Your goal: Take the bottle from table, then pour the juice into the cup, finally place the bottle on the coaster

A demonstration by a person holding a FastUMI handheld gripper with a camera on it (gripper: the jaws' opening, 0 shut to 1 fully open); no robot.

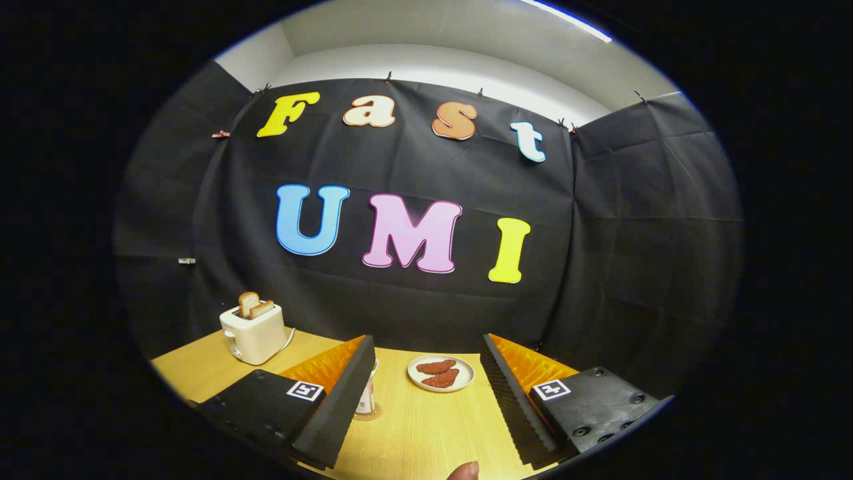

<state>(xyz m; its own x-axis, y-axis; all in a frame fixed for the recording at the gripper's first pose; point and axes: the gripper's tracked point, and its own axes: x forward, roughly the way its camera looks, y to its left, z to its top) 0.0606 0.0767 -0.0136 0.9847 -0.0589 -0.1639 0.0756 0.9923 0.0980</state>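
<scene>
My gripper [426, 343] is open, its fingers spread wide above the wooden table [426, 433] with nothing held between them. A pale bottle [367, 399] with a reddish label stands upright on a round coaster [368, 415]. It sits just inside the left finger [340, 407], which hides most of it. The finger is not pressing on it.
A white plate [440, 373] with two reddish-brown pieces lies ahead between the fingers. A cream toaster [252, 331] with bread slices stands at the far left near the black cloth wall. A person's fingertip [464, 471] shows close below the fingers.
</scene>
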